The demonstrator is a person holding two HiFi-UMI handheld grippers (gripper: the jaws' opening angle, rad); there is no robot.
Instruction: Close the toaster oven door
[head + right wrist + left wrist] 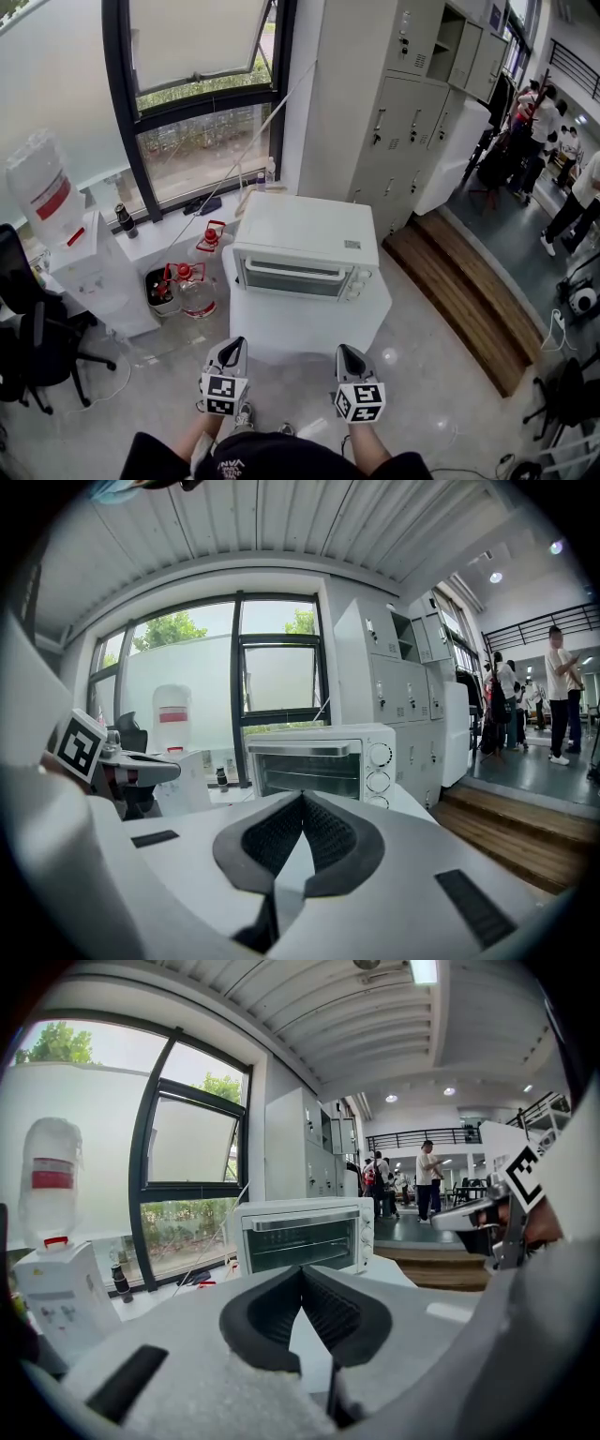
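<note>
A white toaster oven [305, 246] stands on a white table [309, 326] straight ahead. Its glass door [292, 278] stands upright against the front, with the handle bar along the top. The oven also shows in the left gripper view [300, 1235] and in the right gripper view [319, 766], door shut in both. My left gripper [234, 344] and right gripper [346, 351] hover side by side in front of the table, short of the oven and touching nothing. Both are shut and empty, with the pads meeting at a point [302, 1269] [302, 797].
A water dispenser [89, 272] with a bottle on top stands at the left, beside a black office chair [28, 342]. Red-capped water jugs [192, 286] sit on the floor left of the table. Grey lockers [403, 112] and a wooden step [469, 291] lie to the right, with people [553, 131] beyond.
</note>
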